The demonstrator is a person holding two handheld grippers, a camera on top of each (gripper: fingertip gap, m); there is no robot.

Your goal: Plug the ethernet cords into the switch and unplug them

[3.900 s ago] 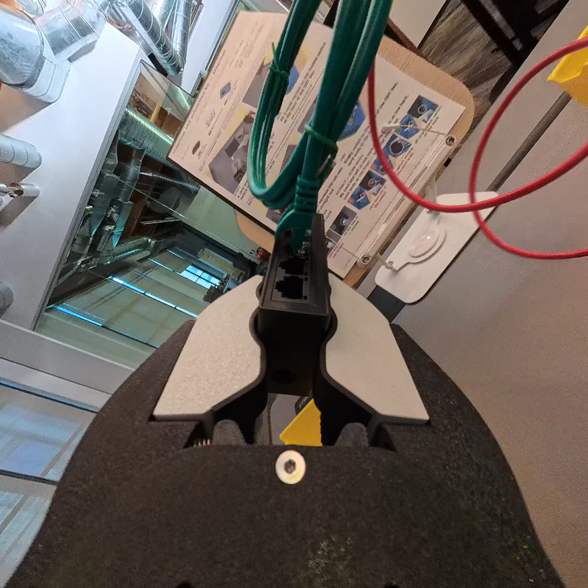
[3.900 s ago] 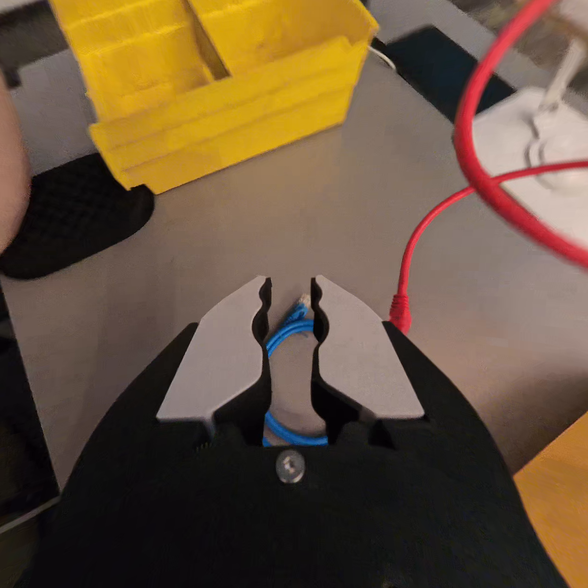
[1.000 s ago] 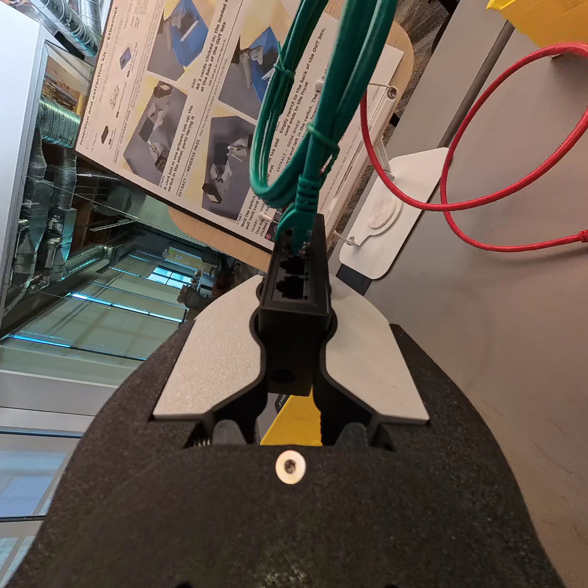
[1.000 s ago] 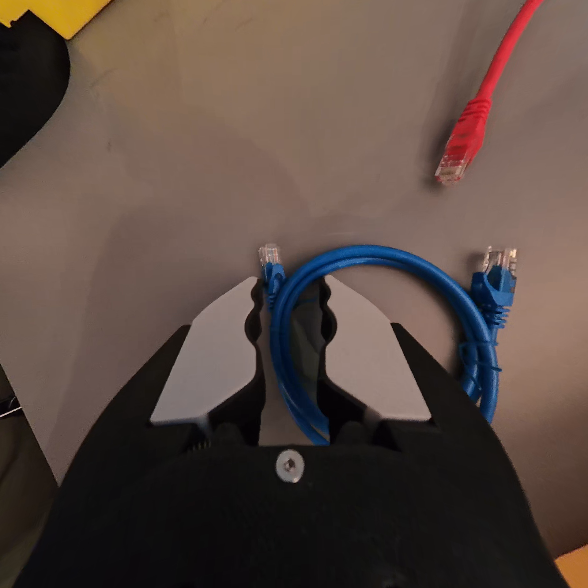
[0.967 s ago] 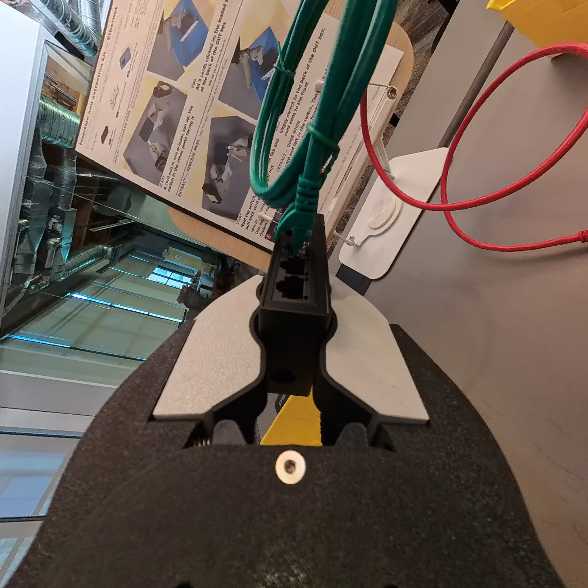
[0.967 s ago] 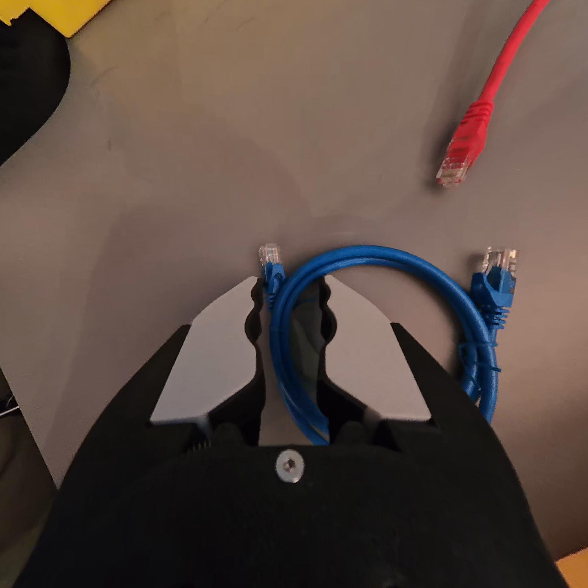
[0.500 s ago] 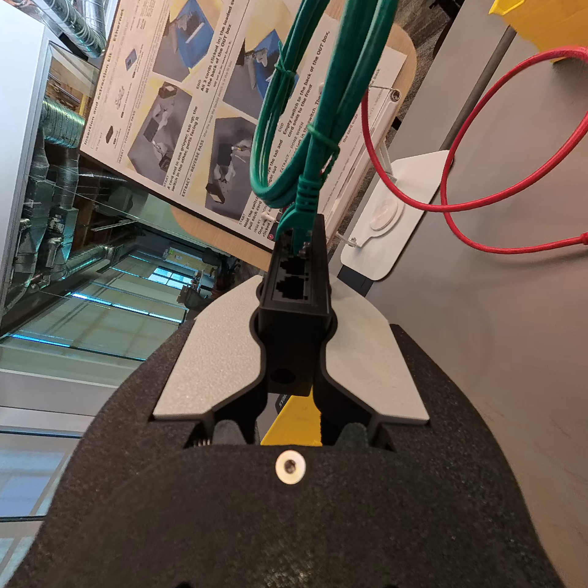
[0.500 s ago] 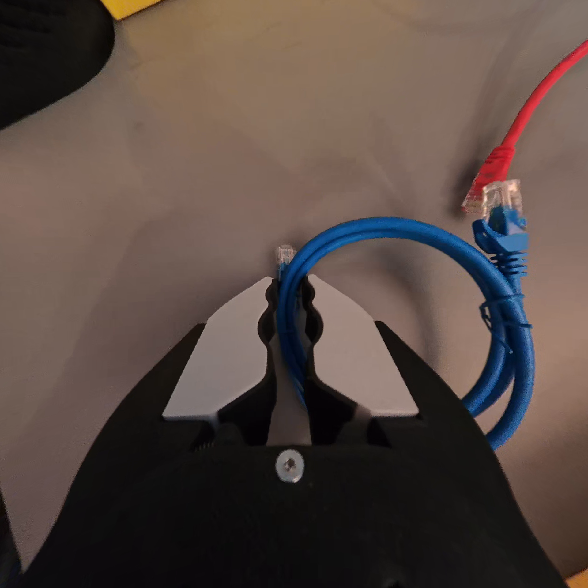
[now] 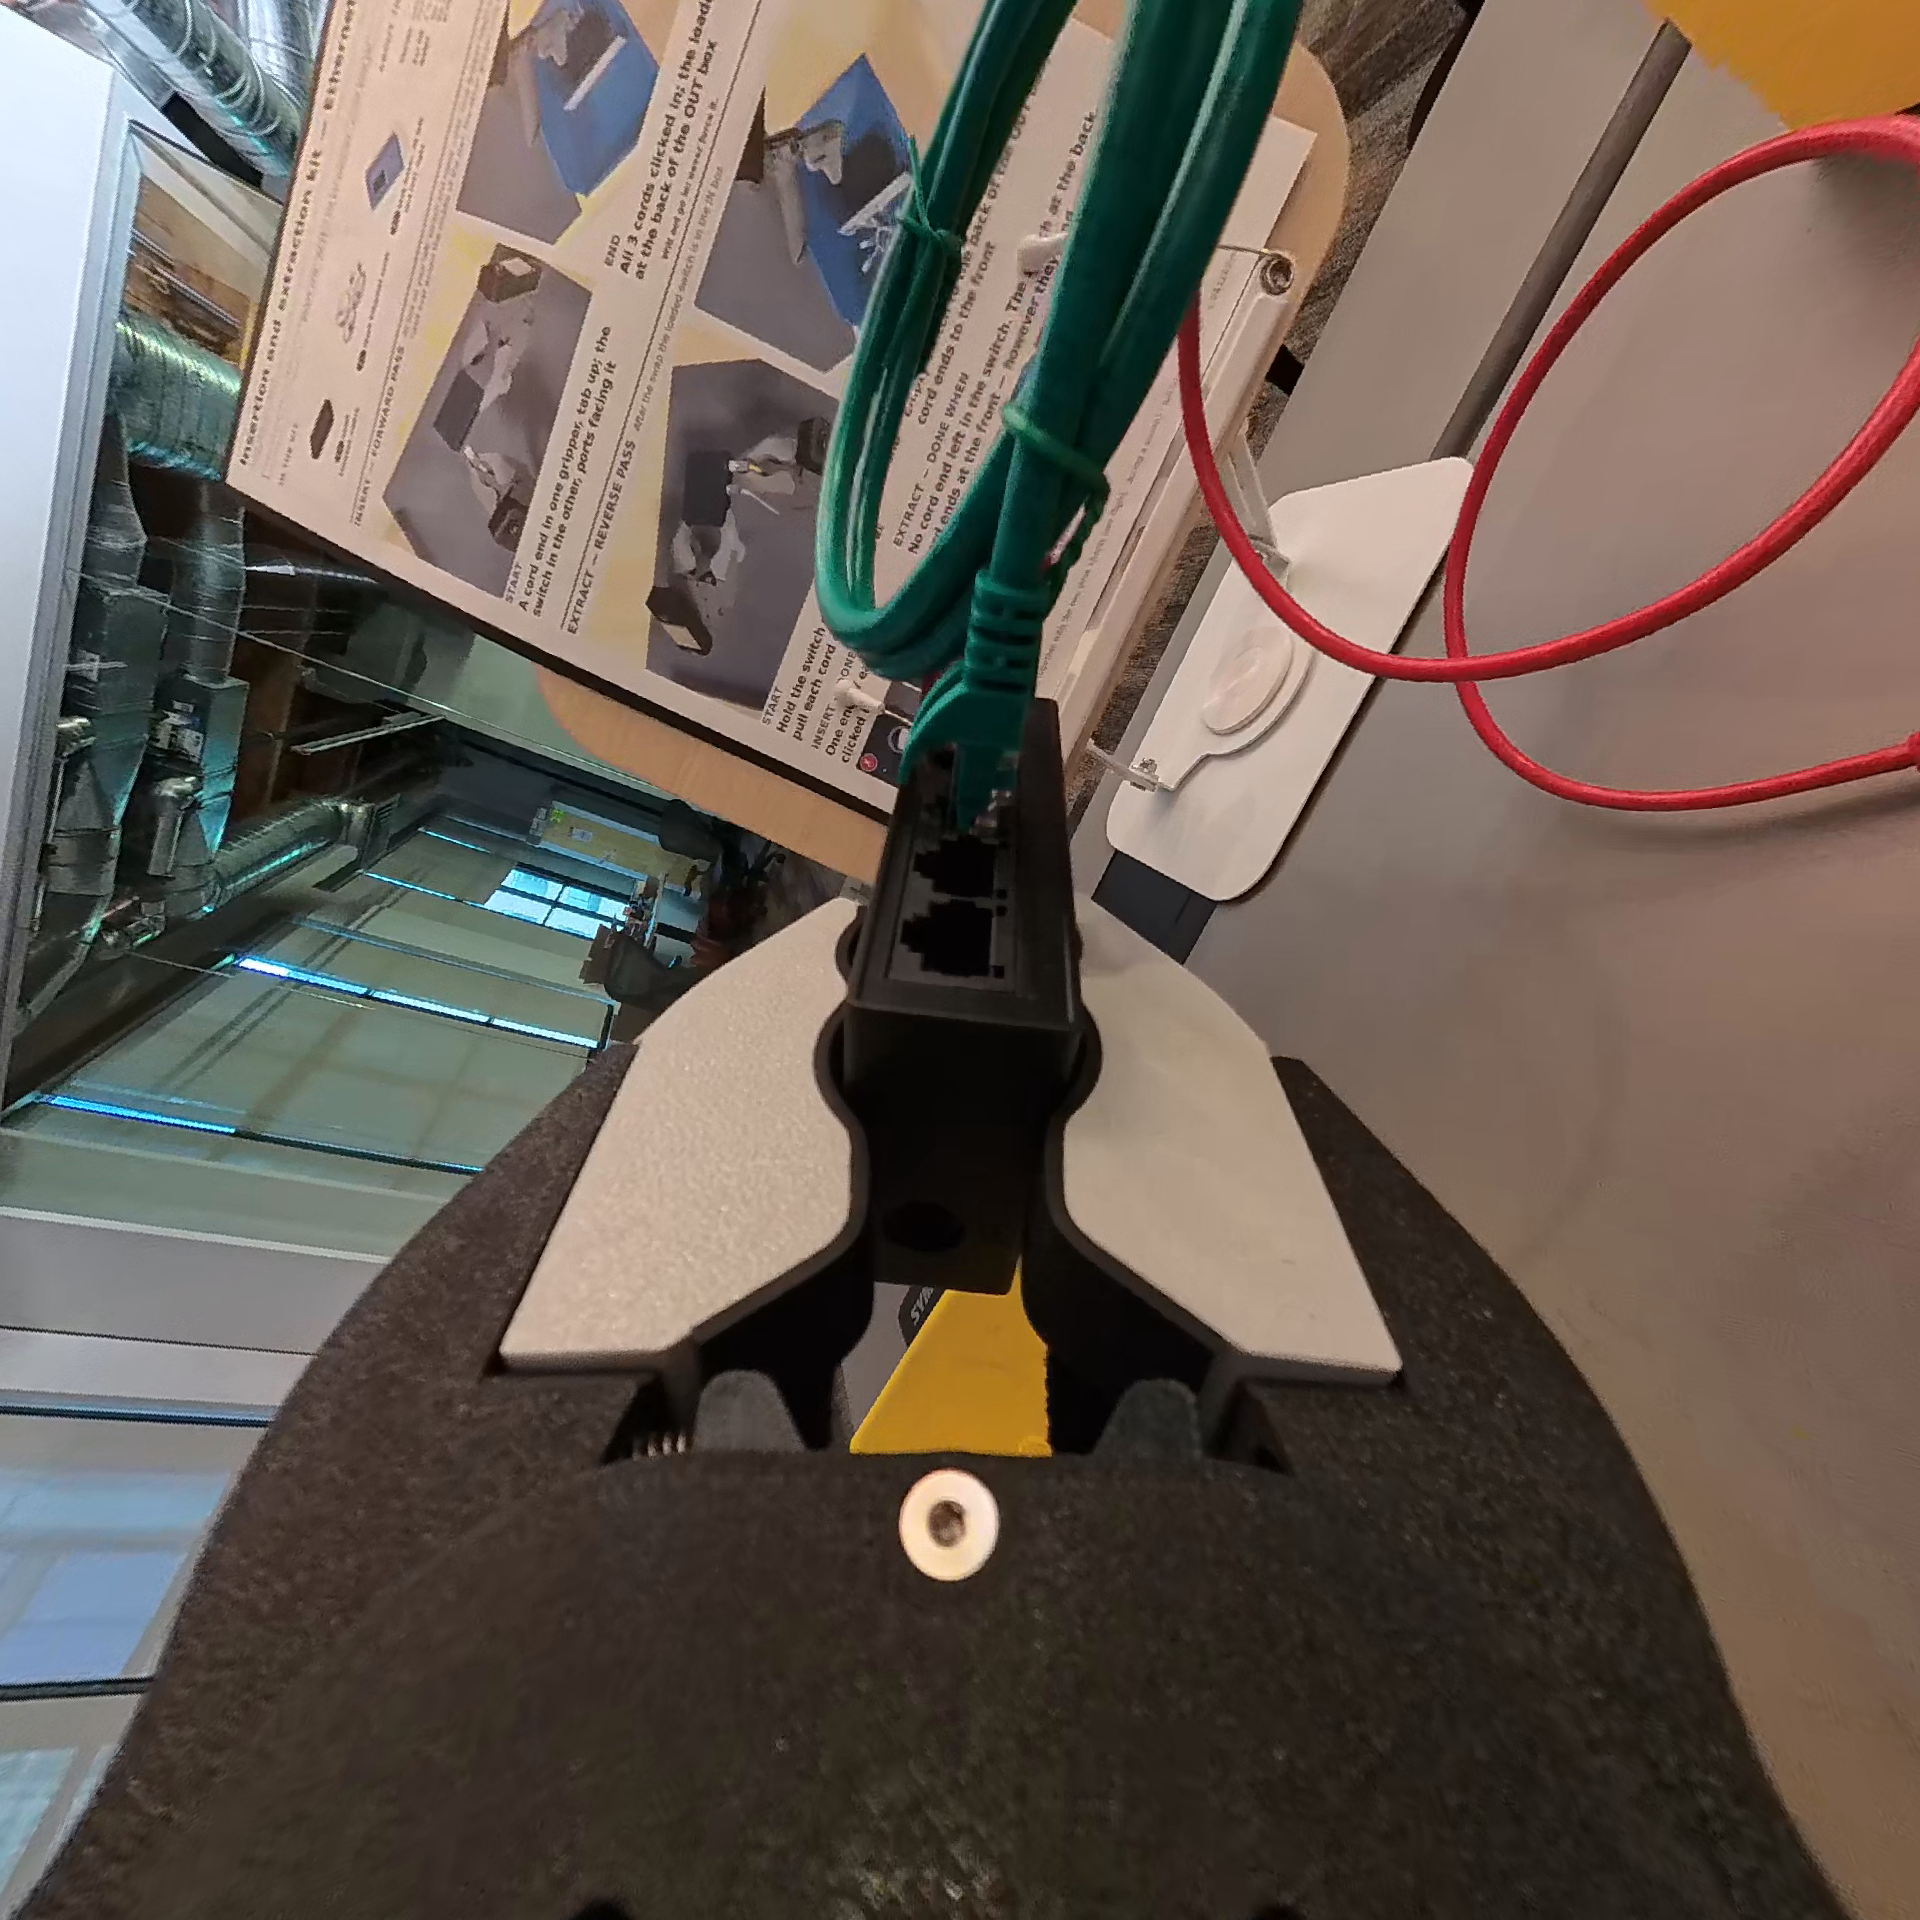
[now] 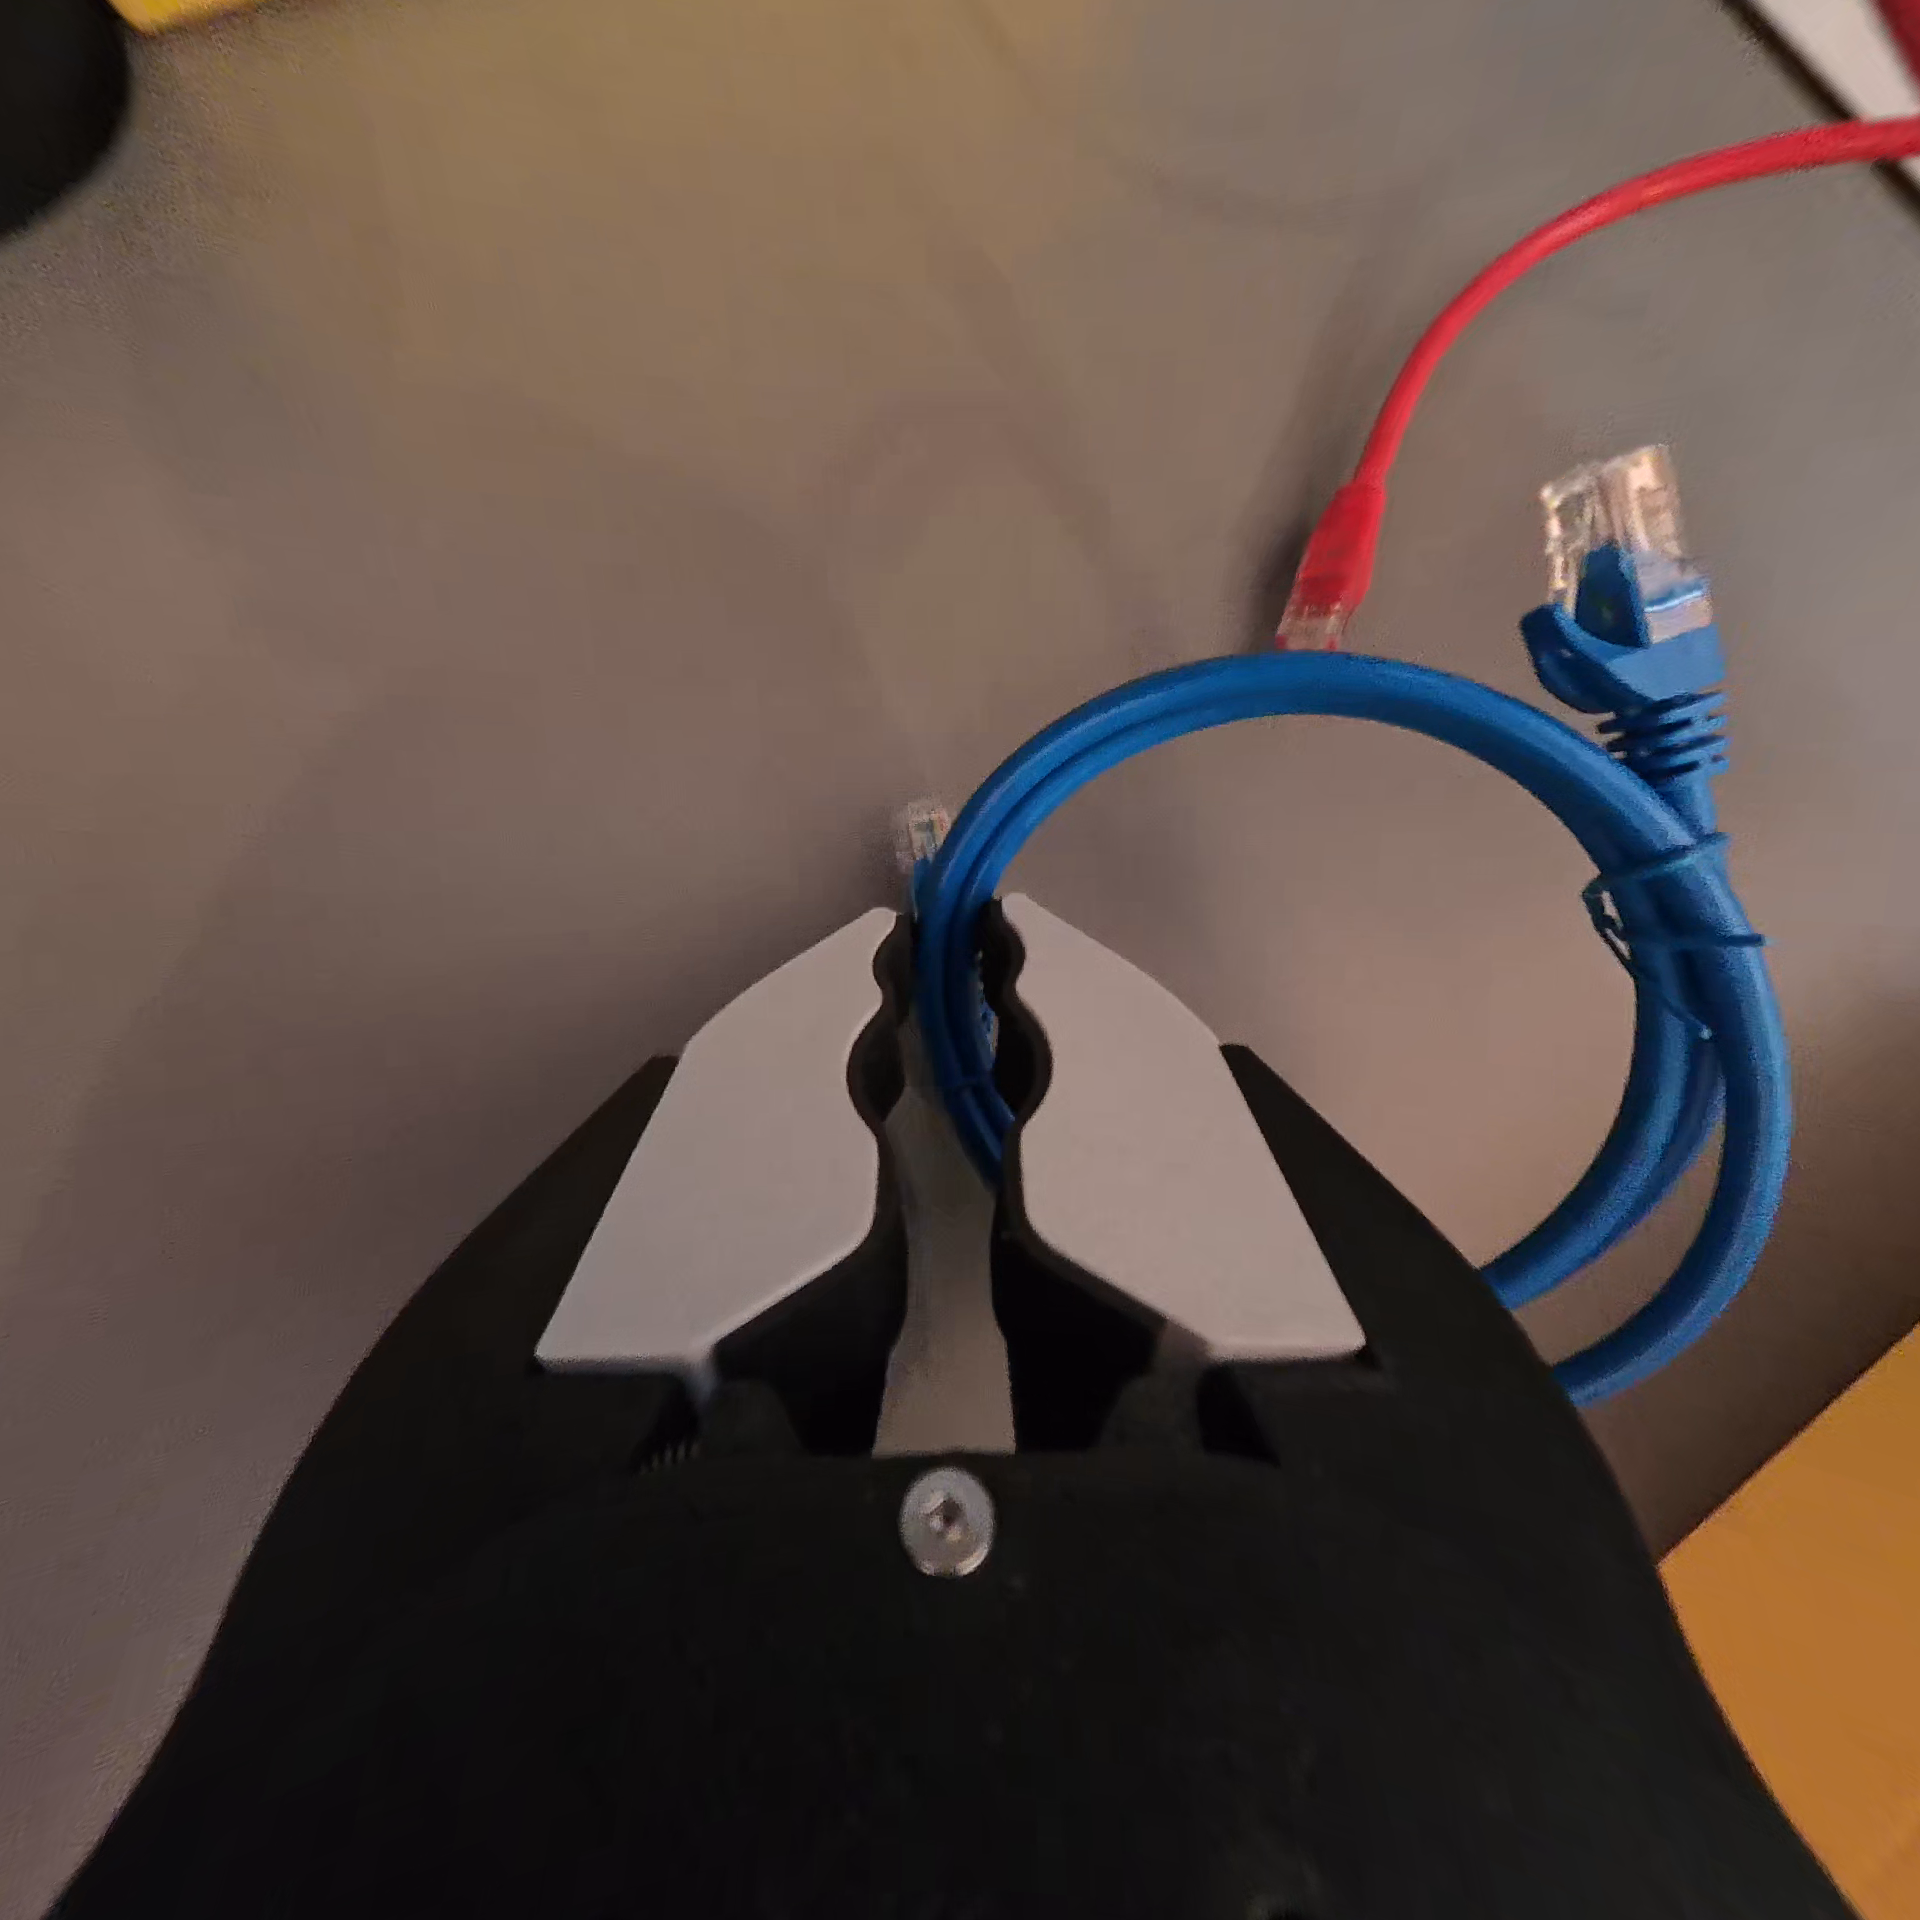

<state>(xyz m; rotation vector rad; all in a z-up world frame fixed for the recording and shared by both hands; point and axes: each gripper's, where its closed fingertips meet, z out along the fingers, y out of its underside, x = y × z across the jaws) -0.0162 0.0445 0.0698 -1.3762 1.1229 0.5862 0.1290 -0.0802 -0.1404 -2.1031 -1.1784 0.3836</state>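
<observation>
Left wrist view, switch: a small black switch sits at the centre of the frame, clamped between the two grey fingers of the left gripper; two empty ports face the camera.
Green cord: the green cord, bundled with thin ties, hangs from the top of the frame, its plug seated in a port at the far end of the switch.
Red cord: the red cord loops over the grey tabletop in the upper right of the frame.
Writing: a printed instruction sheet with photos and lines of text stands behind the green cord at upper left; a white base lies on the tabletop beside it.
Right wrist view, blue cord: the right gripper has its fingers closed on the blue cord just behind one clear plug at centre frame; the tied coil arcs to the right, and the second plug points up at right.
Change: half a second ago the red cord's plug showed right beside the blue coil's free plug; now it shows to the left of it, just above the coil's arc. The left gripper's hold on the switch is unchanged.
Corners: a yellow bin shows at upper right in the left wrist view.
</observation>
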